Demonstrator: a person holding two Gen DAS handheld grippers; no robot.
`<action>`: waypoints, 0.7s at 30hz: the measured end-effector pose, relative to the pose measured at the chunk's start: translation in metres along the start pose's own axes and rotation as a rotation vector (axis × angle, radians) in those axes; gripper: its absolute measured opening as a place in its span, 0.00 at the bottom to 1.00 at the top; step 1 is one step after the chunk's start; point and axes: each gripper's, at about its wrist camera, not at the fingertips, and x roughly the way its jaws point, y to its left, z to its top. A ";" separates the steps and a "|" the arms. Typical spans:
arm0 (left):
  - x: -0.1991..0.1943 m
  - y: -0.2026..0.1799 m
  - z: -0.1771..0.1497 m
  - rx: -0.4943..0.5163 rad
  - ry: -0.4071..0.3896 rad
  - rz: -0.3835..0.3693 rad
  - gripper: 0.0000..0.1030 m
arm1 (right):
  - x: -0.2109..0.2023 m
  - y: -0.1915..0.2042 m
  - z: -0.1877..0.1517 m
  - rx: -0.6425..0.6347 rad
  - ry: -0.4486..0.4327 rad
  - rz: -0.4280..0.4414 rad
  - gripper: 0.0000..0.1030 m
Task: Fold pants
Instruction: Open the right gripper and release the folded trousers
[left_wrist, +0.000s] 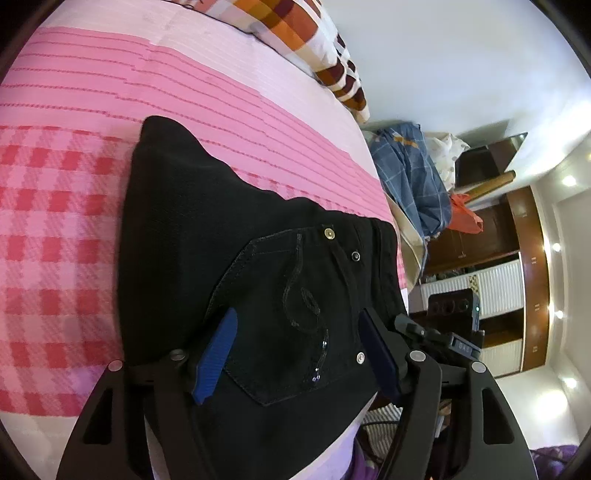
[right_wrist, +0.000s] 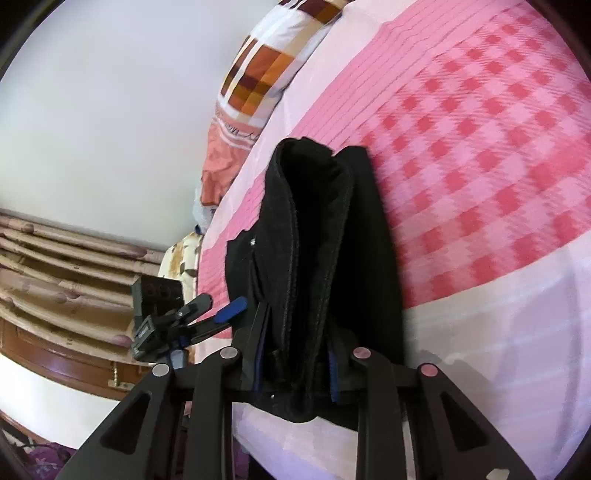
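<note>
Black pants (left_wrist: 236, 236) lie partly folded on a pink checked bedspread (left_wrist: 55, 229). In the left wrist view my left gripper (left_wrist: 297, 354) is open, its blue pads either side of the sequinned back pocket (left_wrist: 295, 317) near the waistband. In the right wrist view my right gripper (right_wrist: 295, 365) is shut on a thick folded bundle of the pants (right_wrist: 317, 236), the fabric bunched between the pads. The left gripper also shows in the right wrist view (right_wrist: 218, 310), open at the bed's edge. The right gripper shows beside the waistband in the left wrist view (left_wrist: 436, 332).
A checked orange and white pillow (left_wrist: 295, 33) lies at the head of the bed, also in the right wrist view (right_wrist: 266, 74). A blue plaid cloth pile (left_wrist: 410, 177) sits beyond the bed's edge. Wooden cabinets (left_wrist: 517, 236) and a curtain (right_wrist: 66, 273) stand past the bed.
</note>
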 end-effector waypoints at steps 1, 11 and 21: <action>0.002 -0.001 0.000 0.007 0.002 0.005 0.67 | 0.000 -0.008 -0.001 0.018 0.009 -0.001 0.23; -0.004 0.006 -0.001 -0.029 -0.001 -0.025 0.68 | -0.037 0.000 0.001 0.020 -0.099 -0.008 0.28; -0.010 -0.002 -0.006 -0.020 -0.005 -0.009 0.70 | -0.027 0.019 -0.045 0.118 0.007 0.172 0.29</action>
